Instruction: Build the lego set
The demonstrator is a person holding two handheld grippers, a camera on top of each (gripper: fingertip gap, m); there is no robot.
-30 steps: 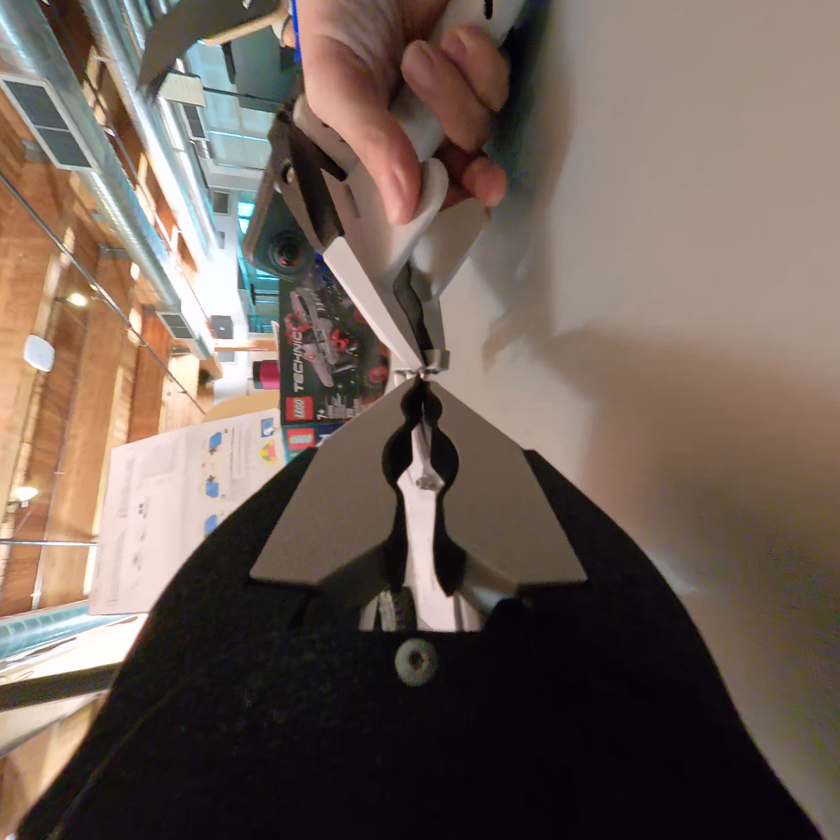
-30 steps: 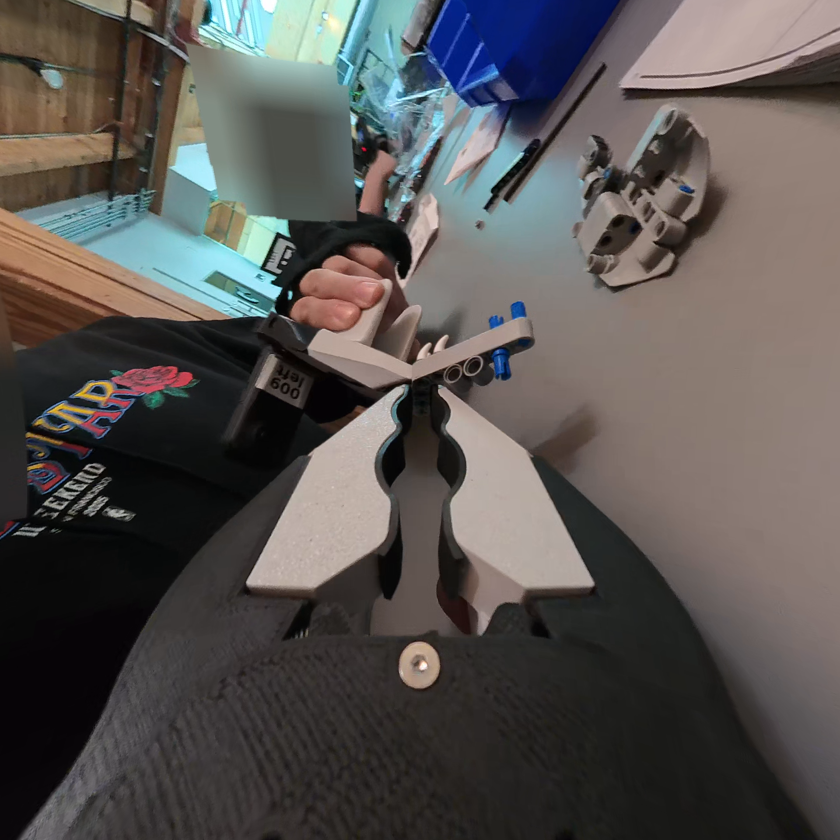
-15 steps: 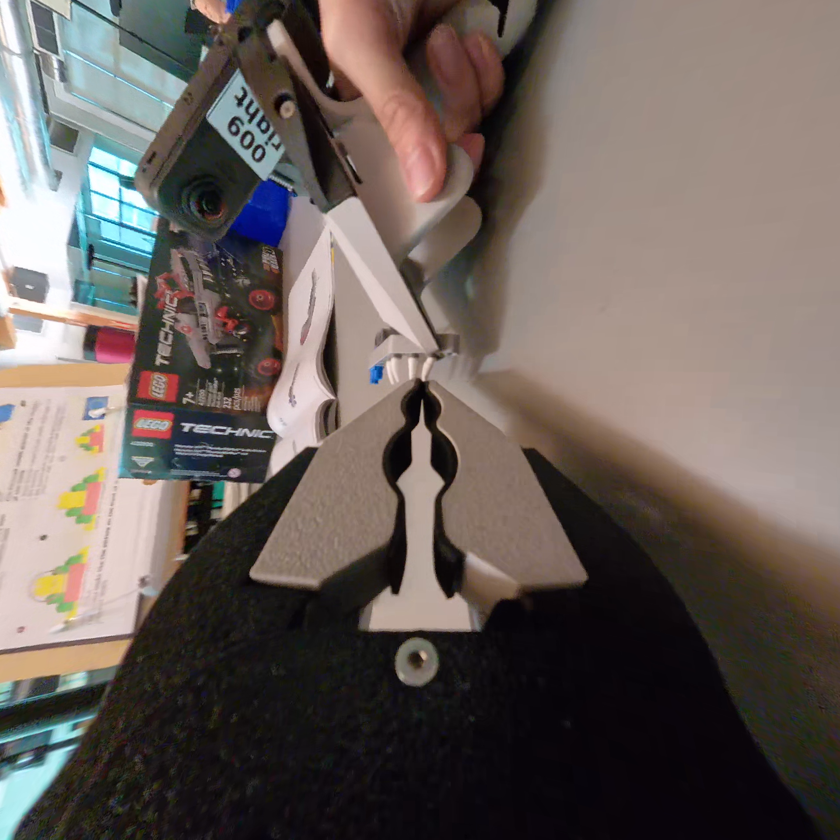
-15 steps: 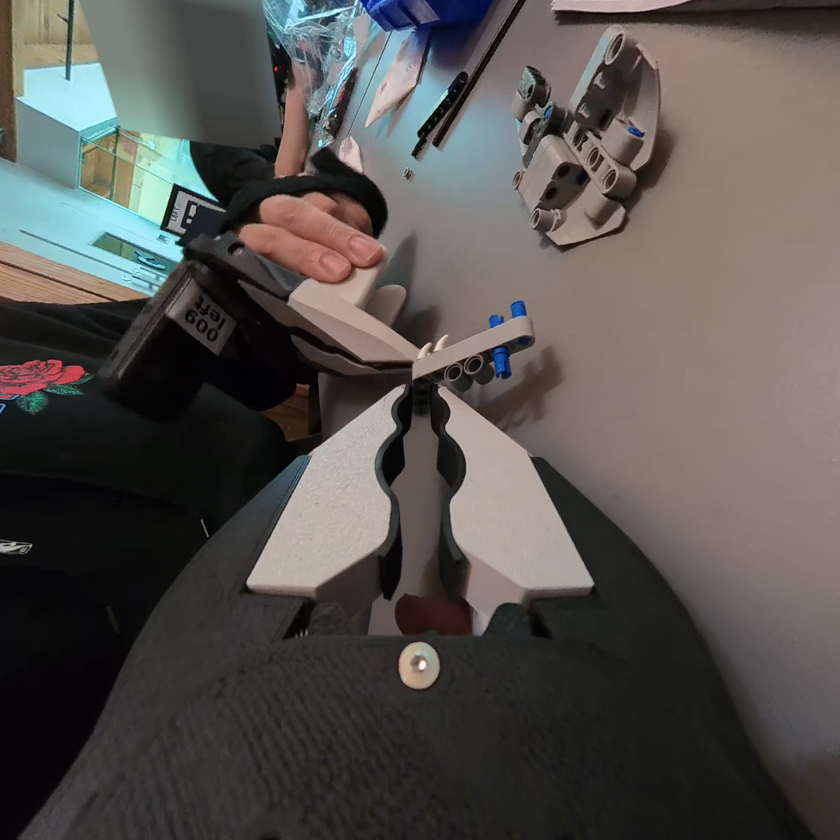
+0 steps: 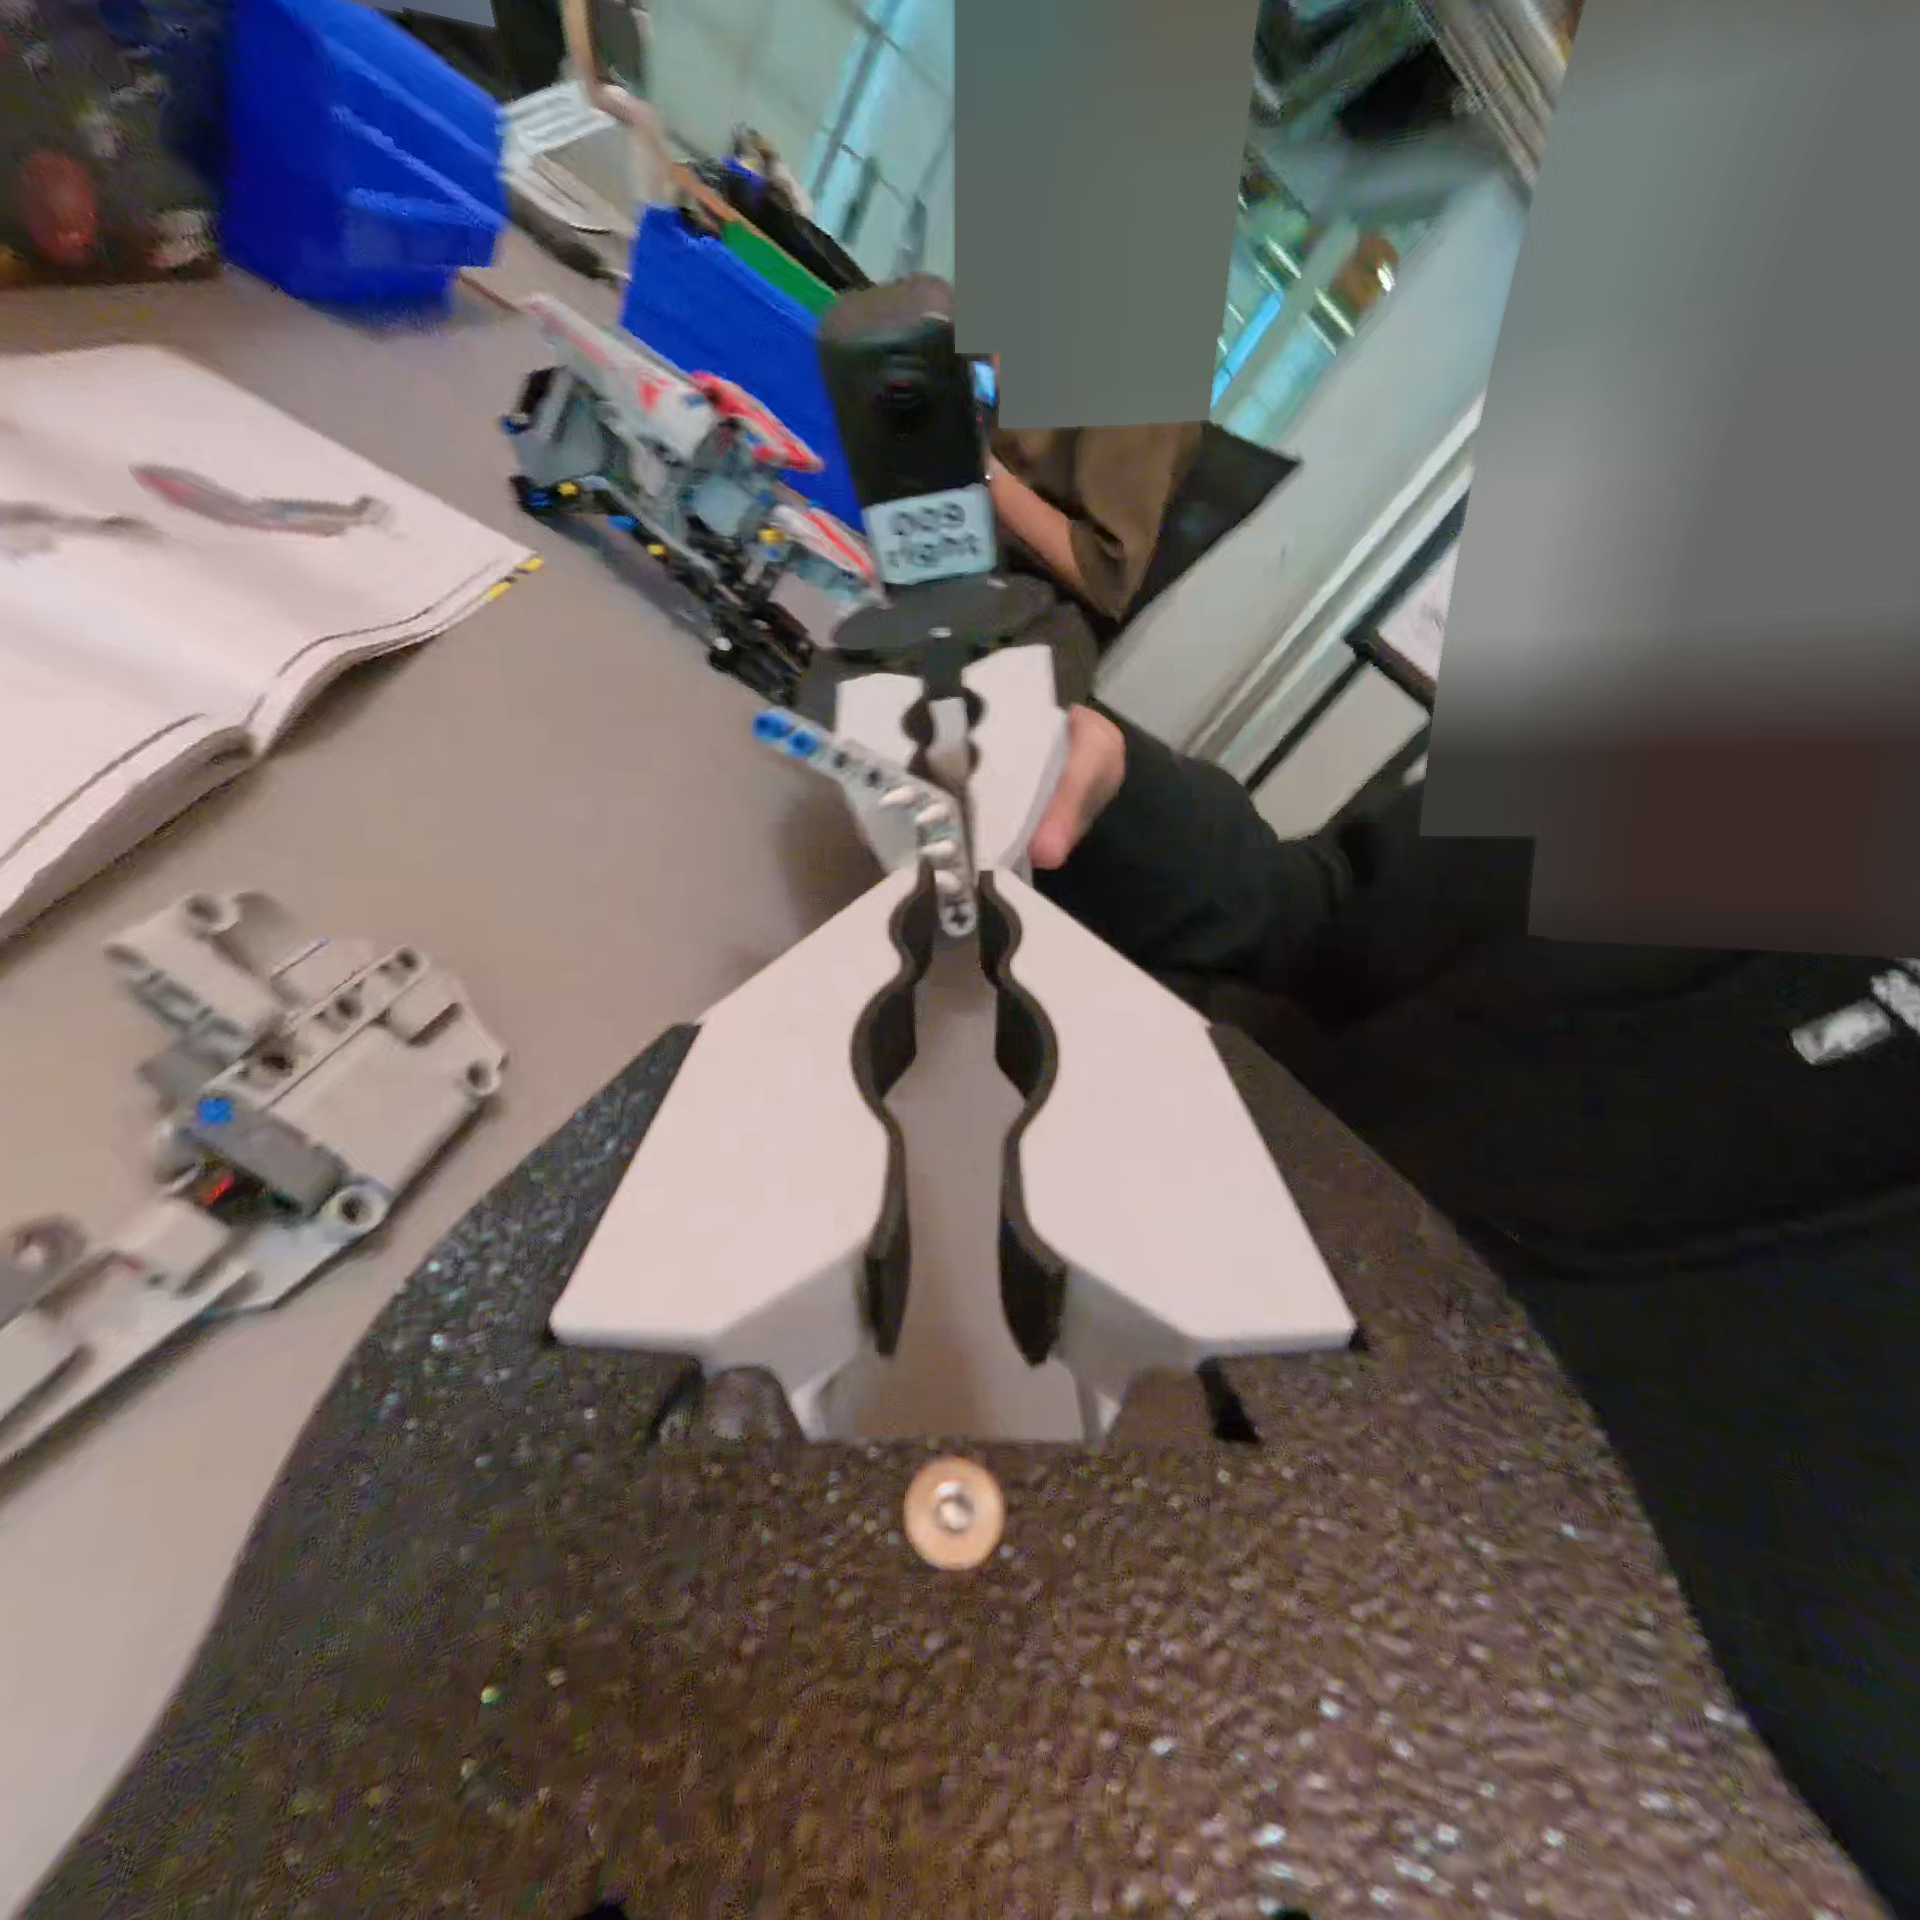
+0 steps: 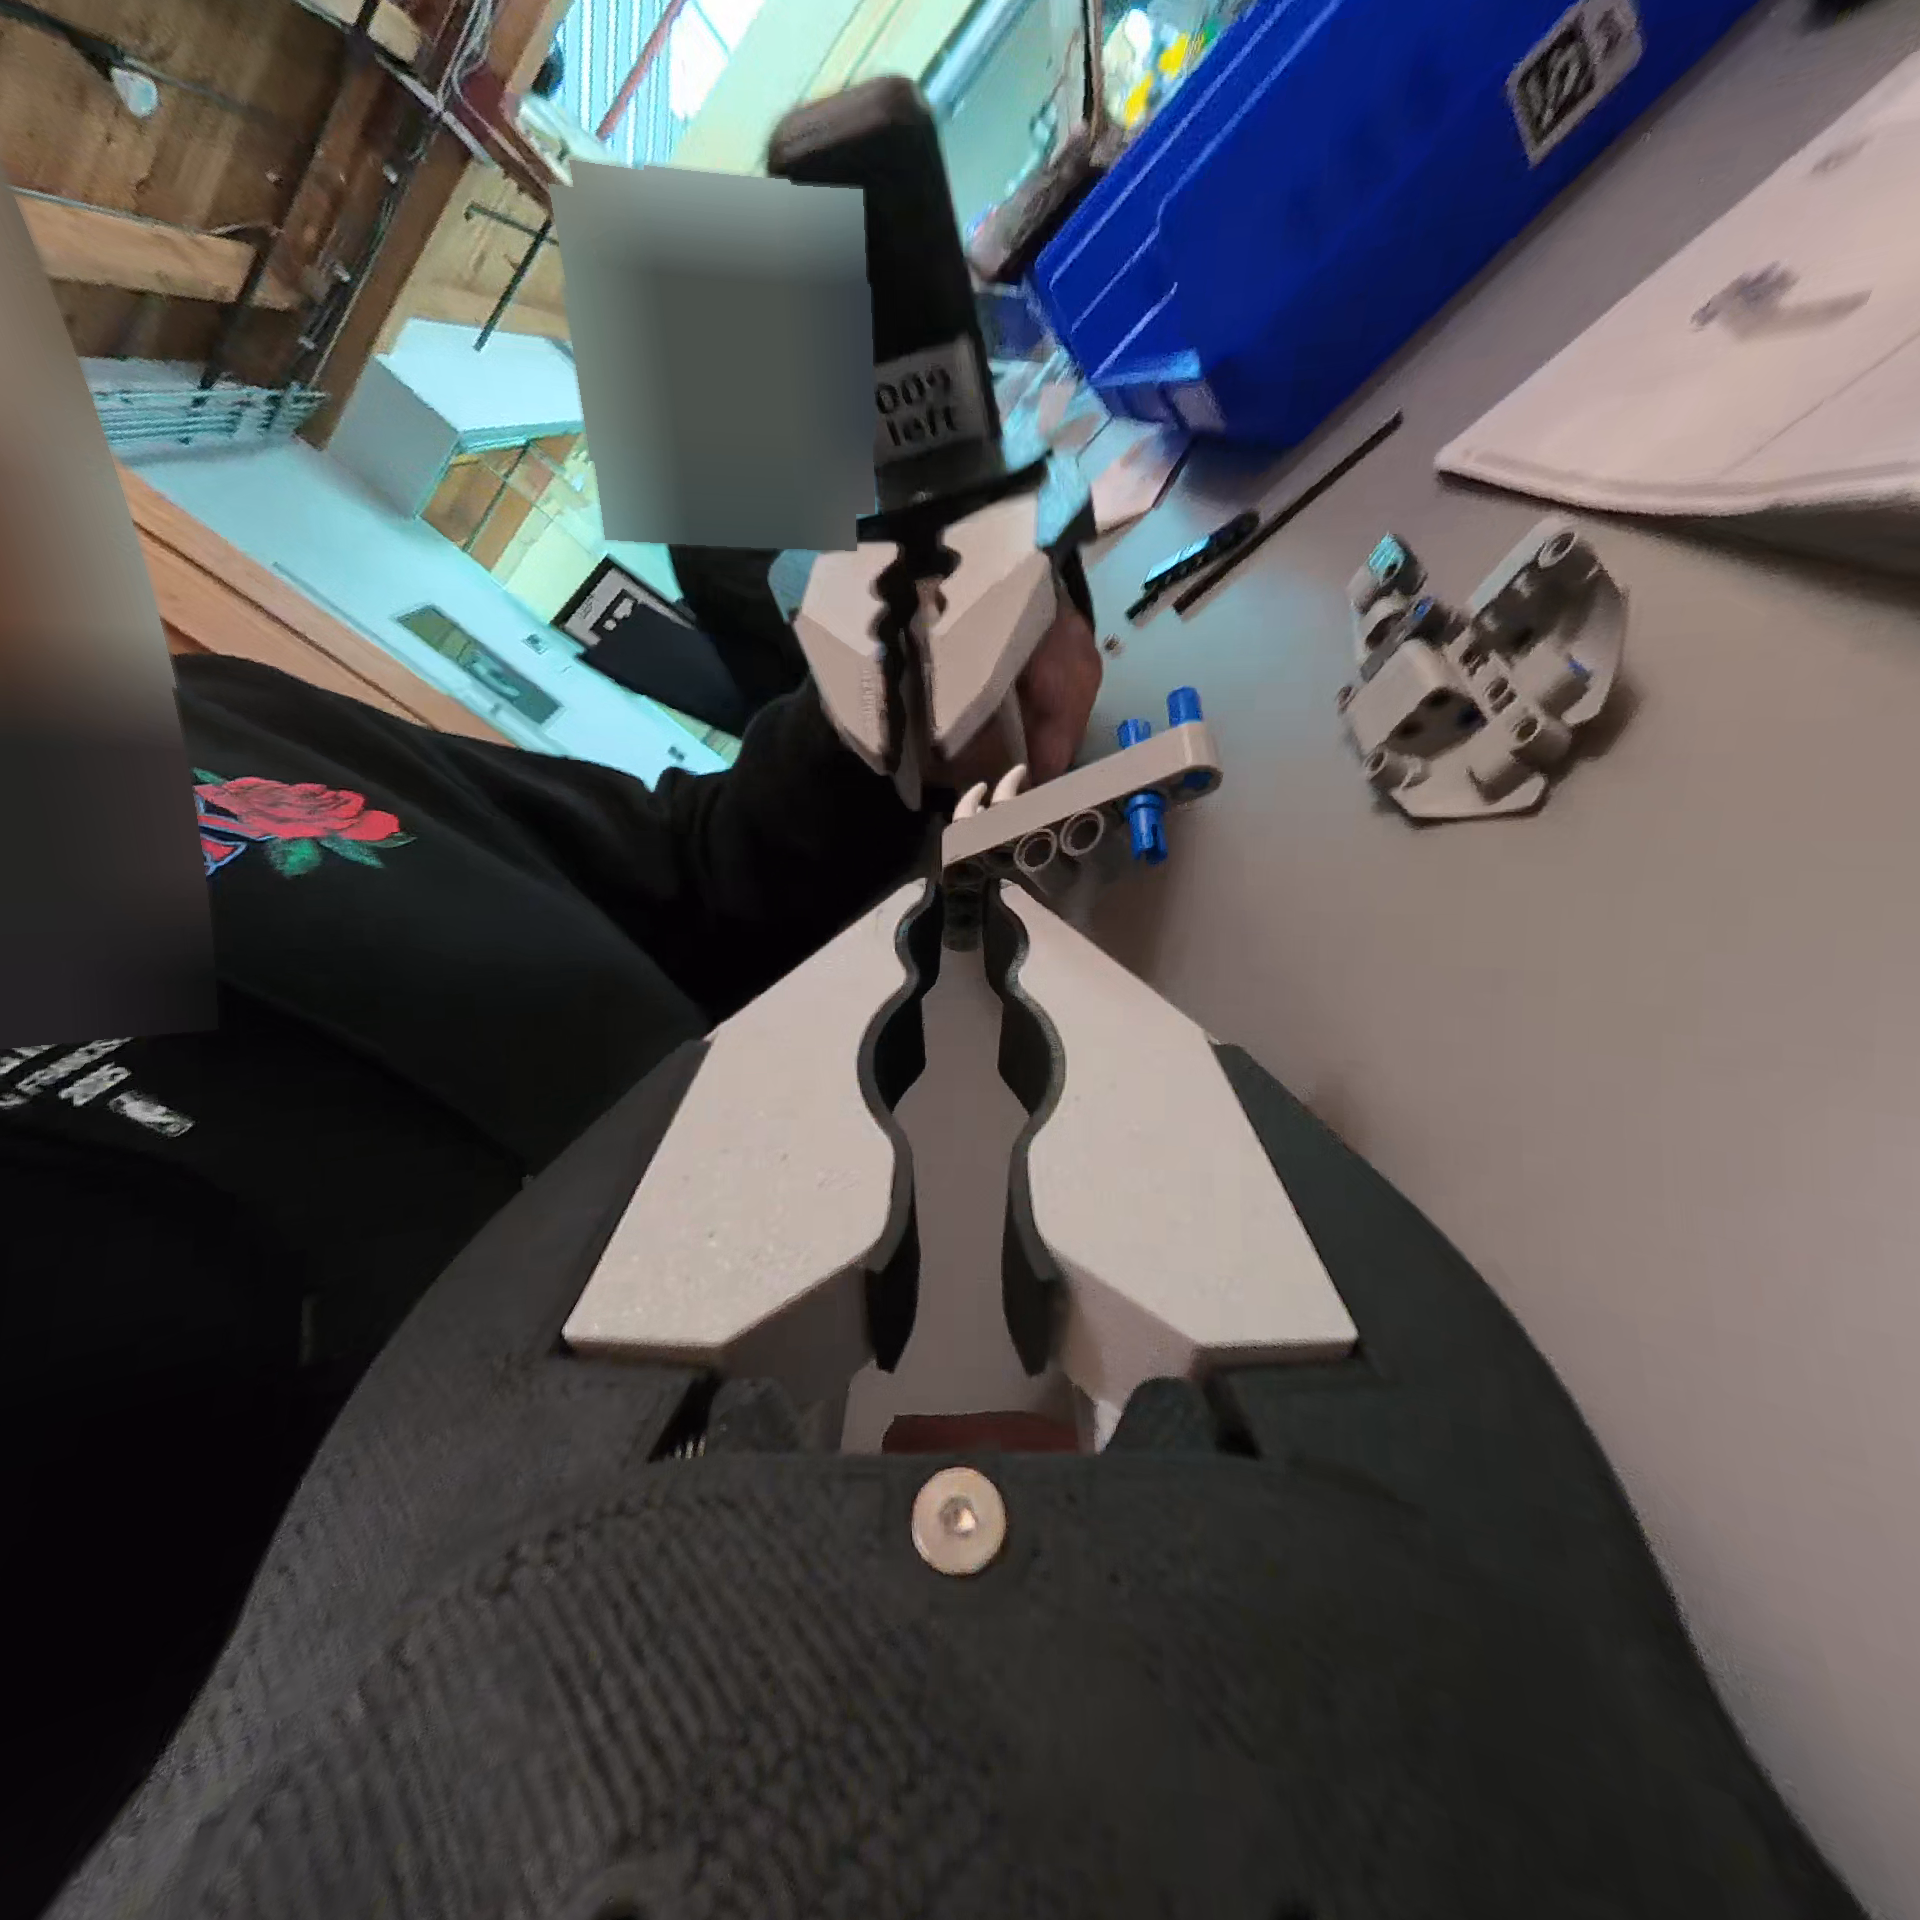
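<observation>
A grey angled lego beam [image 5: 873, 774] with blue pins [image 5: 779, 727] at its far end hangs above the grey table [image 5: 582, 790] between my two grippers. My left gripper [image 5: 951, 899] is shut on one end of the beam. My right gripper [image 6: 961, 899] is shut on a small dark pin [image 6: 964, 920] at the beam's near end [image 6: 1081, 805]. The two grippers face each other tip to tip. The right gripper [image 5: 956, 790] shows head-on in the left wrist view, and the left gripper [image 6: 902, 758] shows in the right wrist view.
A grey lego sub-assembly [image 5: 301, 1081] lies on the table and also shows in the right wrist view [image 6: 1475, 686]. An open instruction booklet [image 5: 208, 582], blue bins [image 6: 1351, 208], a part-built vehicle model [image 5: 675, 468] and thin black pieces [image 6: 1247, 540] lie farther back. A person in black sits close. The grippers are tip to tip, or close to it. The part-built vehicle model [image 5: 675, 468] is about 30 cm from both grippers' fingertips.
Both grippers have rolled from lying sideways to upright while staying shut on the beam. The table now lies below rather than to the side.
</observation>
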